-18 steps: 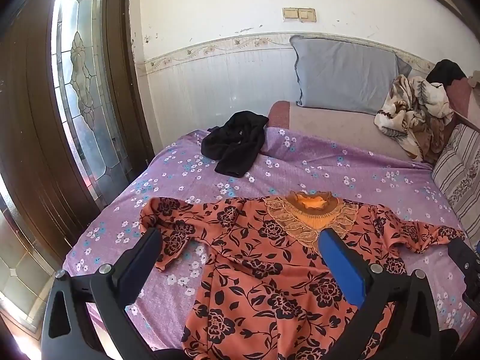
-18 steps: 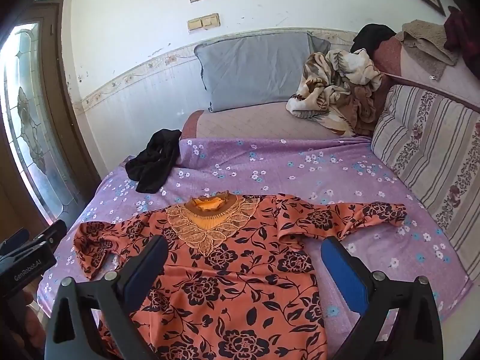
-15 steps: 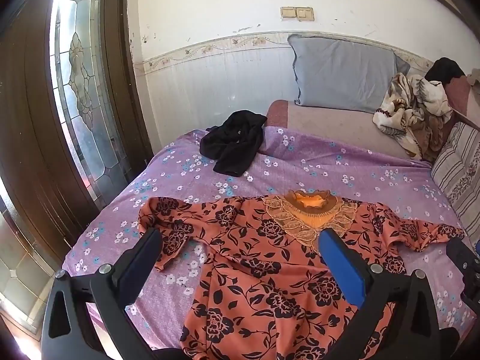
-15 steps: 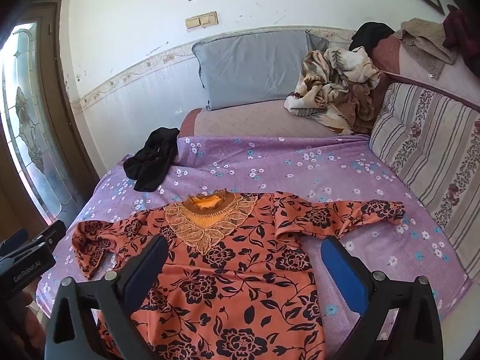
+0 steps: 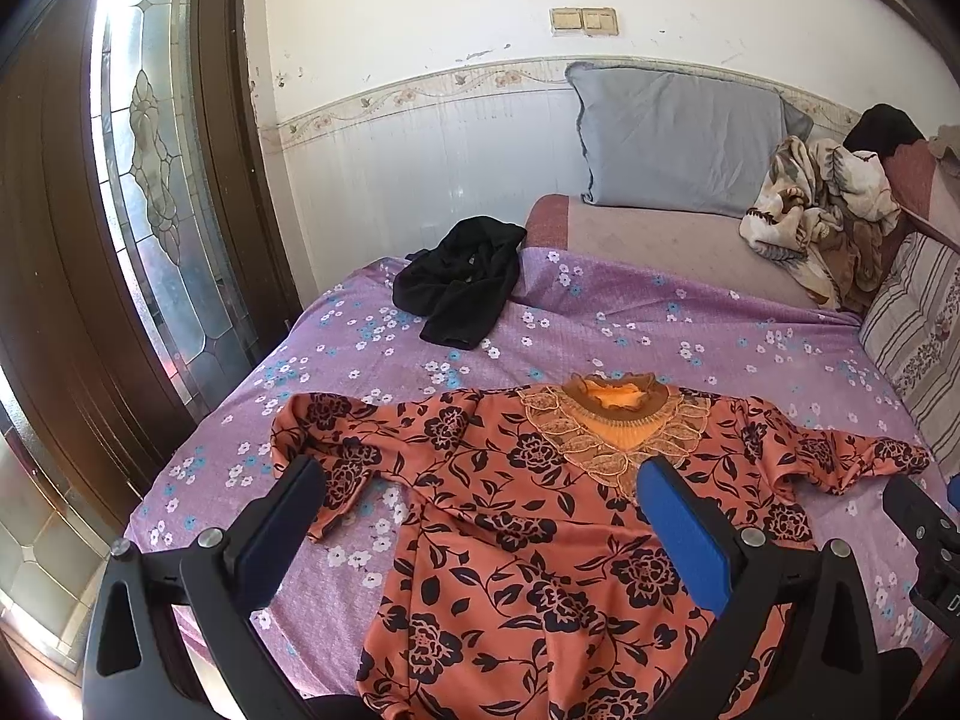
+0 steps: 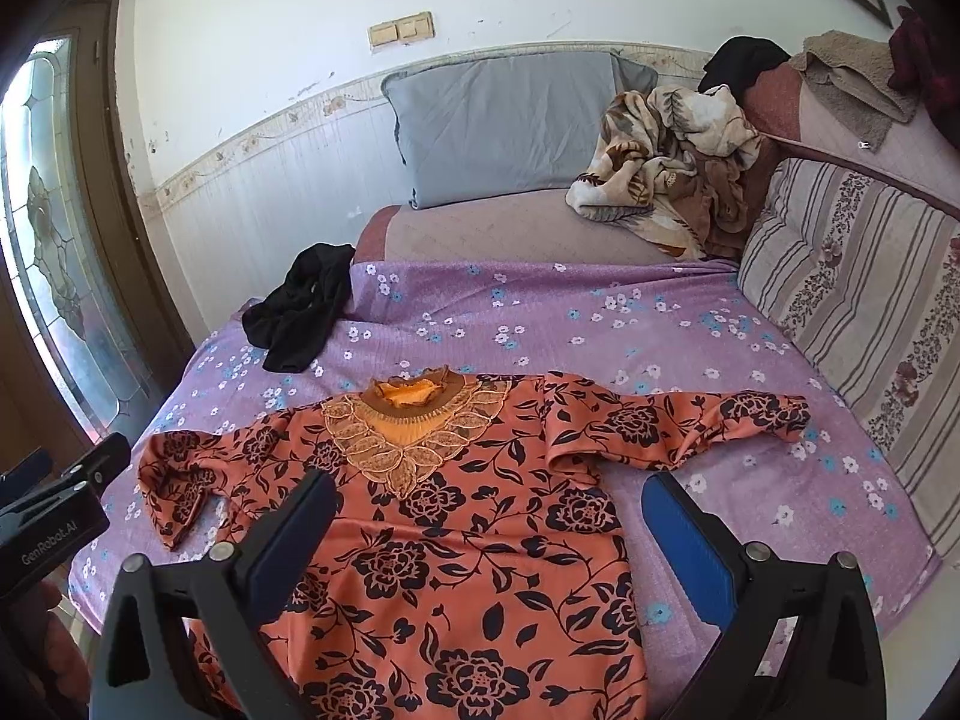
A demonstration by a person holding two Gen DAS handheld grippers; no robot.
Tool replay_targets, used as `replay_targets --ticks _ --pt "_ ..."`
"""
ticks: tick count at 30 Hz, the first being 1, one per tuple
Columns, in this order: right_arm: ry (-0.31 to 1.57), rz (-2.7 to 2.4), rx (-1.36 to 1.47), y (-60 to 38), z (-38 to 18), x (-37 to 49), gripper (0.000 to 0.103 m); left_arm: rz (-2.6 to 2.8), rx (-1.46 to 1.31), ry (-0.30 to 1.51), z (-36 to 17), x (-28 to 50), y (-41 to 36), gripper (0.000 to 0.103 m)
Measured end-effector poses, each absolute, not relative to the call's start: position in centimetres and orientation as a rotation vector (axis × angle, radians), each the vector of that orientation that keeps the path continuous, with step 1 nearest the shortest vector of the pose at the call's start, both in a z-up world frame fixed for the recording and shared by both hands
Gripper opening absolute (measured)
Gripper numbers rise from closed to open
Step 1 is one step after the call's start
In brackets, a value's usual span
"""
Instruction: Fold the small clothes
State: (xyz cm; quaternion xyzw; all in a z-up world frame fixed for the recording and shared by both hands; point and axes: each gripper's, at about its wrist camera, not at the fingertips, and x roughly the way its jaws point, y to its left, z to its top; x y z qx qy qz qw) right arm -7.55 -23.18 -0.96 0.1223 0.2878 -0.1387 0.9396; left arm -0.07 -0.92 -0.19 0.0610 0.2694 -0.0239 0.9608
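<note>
An orange top with black flowers lies spread face up on the purple bed sheet, collar away from me, both sleeves out to the sides. My left gripper is open and empty, held above the top's left half. My right gripper is open and empty, held above the top's right half. The left sleeve end is crumpled. The right sleeve lies stretched toward the striped cushion.
A black garment lies bunched at the far left of the sheet. A grey pillow and a patterned blanket heap sit at the head. A striped cushion lines the right. A glass door stands left.
Both grippers have drifted slightly back and up, so the view shifts a little. The top has not moved and both grippers stay open.
</note>
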Motion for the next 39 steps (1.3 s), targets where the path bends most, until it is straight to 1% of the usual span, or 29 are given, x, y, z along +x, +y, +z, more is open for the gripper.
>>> replay_targets --ticks 15,20,25,33,39 --pt "0.639 -0.289 0.232 -22.8 -1.8 -6.3 0.103 -0.059 0.117 0.564 -1.4 0.8 -1.4 0.103" --pt "0.623 -0.284 0.233 -22.9 -1.7 -6.2 0.103 -0.063 0.121 0.558 -1.5 0.7 -1.6 0.103" --pt "0.635 -0.296 0.199 -22.9 -1.7 -6.2 0.103 -0.074 0.109 0.591 -1.4 0.4 -1.6 0.103" --pt "0.645 -0.27 0.275 -23.0 -2.2 -6.1 0.103 -0.082 0.095 0.612 -1.4 0.5 -1.6 0.103" --pt "0.65 -0.281 0.274 -23.7 -3.2 -5.1 0.103 -0.068 0.16 0.633 -2.4 1.8 -2.3 0.103"
